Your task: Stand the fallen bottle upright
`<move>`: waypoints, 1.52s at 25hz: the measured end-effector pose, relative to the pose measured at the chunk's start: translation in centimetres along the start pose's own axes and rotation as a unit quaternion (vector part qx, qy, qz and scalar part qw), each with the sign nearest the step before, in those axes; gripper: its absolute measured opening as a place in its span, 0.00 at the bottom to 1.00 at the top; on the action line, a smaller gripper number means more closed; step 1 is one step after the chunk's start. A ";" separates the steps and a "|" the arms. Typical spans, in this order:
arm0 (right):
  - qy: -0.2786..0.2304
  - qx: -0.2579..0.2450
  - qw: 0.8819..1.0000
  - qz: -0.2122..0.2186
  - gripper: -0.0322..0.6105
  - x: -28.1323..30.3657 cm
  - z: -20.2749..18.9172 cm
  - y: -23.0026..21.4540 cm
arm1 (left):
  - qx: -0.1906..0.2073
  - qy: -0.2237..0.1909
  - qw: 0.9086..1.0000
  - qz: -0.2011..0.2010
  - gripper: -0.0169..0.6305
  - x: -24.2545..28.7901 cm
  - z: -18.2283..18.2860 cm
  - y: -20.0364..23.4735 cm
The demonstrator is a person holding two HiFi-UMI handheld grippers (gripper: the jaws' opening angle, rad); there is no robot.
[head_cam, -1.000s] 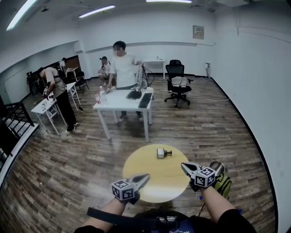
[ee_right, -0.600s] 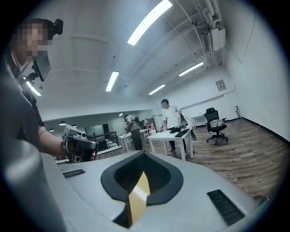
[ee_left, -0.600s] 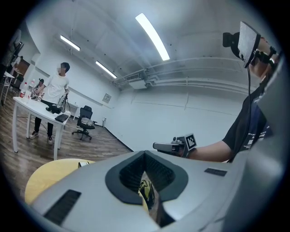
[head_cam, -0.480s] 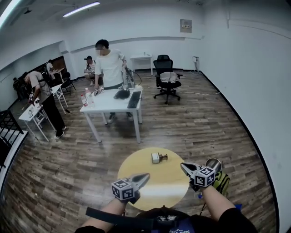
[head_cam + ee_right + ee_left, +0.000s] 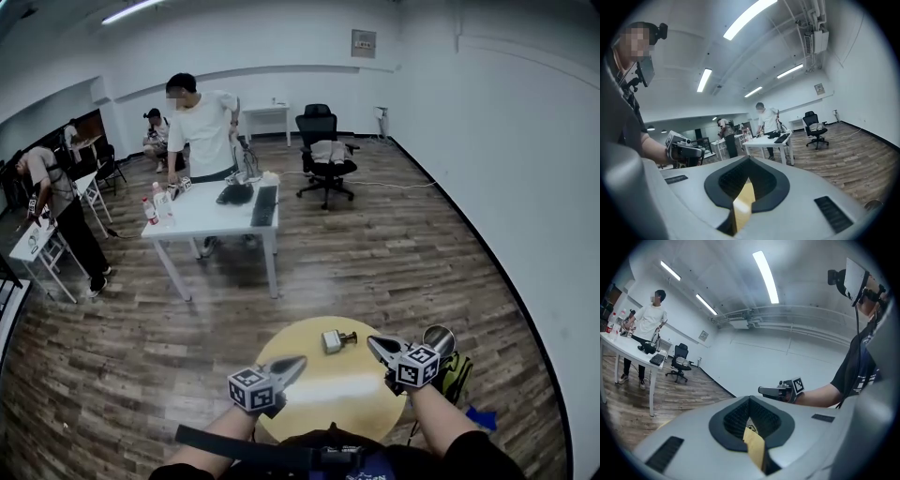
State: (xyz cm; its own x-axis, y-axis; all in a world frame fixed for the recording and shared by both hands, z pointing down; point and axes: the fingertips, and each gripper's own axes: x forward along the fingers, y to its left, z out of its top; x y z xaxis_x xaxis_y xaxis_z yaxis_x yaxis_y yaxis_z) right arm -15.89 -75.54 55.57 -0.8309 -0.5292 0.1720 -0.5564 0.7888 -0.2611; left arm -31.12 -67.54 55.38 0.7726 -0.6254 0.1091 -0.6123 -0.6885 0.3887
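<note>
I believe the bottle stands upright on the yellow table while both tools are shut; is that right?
Not quite: the head view shows the bottle lying on its side on the yellow table. The left tool and right tool are shut.

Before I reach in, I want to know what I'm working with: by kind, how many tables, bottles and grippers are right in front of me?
round yellow table: 1
fallen bottle: 1
grippers: 2 (left gripper, right gripper)
Total: 4
</note>
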 end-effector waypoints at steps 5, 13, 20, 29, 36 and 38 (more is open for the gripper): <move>0.007 0.006 1.000 0.003 0.07 4.5 -0.1 -0.7 | -0.011 0.009 1.000 0.004 0.04 0.1 0.5 4.8; 0.009 0.017 0.999 0.031 0.07 5.5 0.5 -6.3 | -0.022 0.016 0.999 0.038 0.04 5.3 0.2 6.3; 0.023 0.013 0.997 0.077 0.07 4.9 0.0 -11.7 | -0.037 0.002 0.996 0.081 0.04 11.1 -0.9 5.6; 0.022 0.011 0.996 0.086 0.07 3.8 0.0 -13.6 | -0.033 0.008 0.996 0.085 0.04 13.6 -1.2 4.8; 0.015 0.014 0.997 0.071 0.07 3.7 -0.3 -13.9 | -0.031 0.016 0.996 0.080 0.04 13.1 -1.6 5.3; 0.013 0.016 0.997 0.069 0.07 3.8 -0.6 -13.8 | -0.030 0.018 0.996 0.080 0.04 12.8 -1.8 5.5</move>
State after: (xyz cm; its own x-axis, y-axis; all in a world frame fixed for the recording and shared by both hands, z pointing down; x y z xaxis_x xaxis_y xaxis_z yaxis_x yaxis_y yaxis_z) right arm -11.39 -88.26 60.36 -0.8994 -0.4079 0.1570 -0.4371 0.8432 -0.3131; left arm -24.27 -78.70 60.59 0.6713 -0.7119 0.2062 -0.7185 -0.5568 0.4168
